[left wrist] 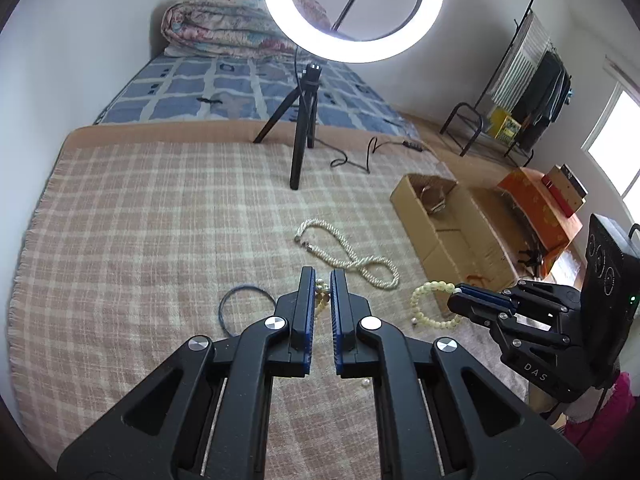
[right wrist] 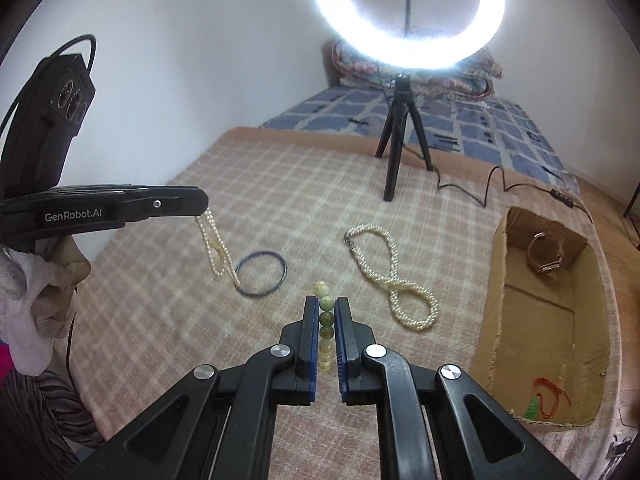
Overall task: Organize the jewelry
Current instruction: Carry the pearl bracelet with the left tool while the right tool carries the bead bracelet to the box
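Note:
My left gripper [left wrist: 322, 276] is shut on a thin pearl strand [right wrist: 214, 246] that hangs from its tips [right wrist: 202, 202] above the checked blanket. My right gripper [right wrist: 325, 304] is shut on a pale yellow-green bead bracelet [right wrist: 325, 322]; in the left wrist view the bracelet [left wrist: 430, 306] hangs from the right gripper's tips [left wrist: 460, 294]. A thick twisted pearl necklace [right wrist: 390, 276] lies on the blanket in a figure-eight. A blue bangle [right wrist: 261, 274] lies left of it. An open cardboard box [right wrist: 500, 344] to the right holds a watch [right wrist: 546, 256] and a red cord with a green piece [right wrist: 546, 398].
A ring light [right wrist: 408, 12] on a black tripod [right wrist: 400, 148] stands at the far side of the blanket, its cable [right wrist: 500, 184] trailing right. A folded quilt [left wrist: 224, 24] lies at the bed's far end. A clothes rack [left wrist: 532, 80] stands at the right.

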Available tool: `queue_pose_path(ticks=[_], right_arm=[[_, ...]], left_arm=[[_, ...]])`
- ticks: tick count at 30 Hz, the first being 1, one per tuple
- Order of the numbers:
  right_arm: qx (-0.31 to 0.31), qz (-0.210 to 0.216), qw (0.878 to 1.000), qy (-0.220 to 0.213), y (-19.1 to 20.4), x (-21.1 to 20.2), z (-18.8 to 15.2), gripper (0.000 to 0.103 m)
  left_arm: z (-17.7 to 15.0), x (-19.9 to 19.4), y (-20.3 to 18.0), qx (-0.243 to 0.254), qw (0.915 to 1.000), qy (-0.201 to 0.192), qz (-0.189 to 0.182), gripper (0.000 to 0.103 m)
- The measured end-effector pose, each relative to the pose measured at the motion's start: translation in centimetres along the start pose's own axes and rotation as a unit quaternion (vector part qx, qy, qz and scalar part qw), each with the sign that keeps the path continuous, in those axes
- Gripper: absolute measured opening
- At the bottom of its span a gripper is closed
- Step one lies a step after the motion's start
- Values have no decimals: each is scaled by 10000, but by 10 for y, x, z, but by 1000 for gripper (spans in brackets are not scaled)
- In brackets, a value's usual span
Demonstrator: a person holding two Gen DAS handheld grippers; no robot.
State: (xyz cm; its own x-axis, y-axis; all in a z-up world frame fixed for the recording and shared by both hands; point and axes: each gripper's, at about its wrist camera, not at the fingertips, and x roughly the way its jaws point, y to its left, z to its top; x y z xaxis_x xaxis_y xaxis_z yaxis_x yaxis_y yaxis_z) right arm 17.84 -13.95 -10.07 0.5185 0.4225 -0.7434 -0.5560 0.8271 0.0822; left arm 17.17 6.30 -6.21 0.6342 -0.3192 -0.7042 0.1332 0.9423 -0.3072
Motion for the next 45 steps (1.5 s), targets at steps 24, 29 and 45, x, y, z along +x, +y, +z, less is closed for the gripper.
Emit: queue_pose_path(ticks=[24, 29, 45], right_arm=[[770, -892, 9913, -584, -102, -94, -21, 5], [939, -1041, 9885, -572, -124, -102, -30, 5], [1163, -1115, 9863, -341, -162, -88, -42, 5]], left_arm=[[39, 9, -106, 679, 9947, -314, -710, 5], [48, 27, -133, 885, 9924, -284, -803, 5], [87, 112, -197, 1054, 9888, -58, -1056, 5]])
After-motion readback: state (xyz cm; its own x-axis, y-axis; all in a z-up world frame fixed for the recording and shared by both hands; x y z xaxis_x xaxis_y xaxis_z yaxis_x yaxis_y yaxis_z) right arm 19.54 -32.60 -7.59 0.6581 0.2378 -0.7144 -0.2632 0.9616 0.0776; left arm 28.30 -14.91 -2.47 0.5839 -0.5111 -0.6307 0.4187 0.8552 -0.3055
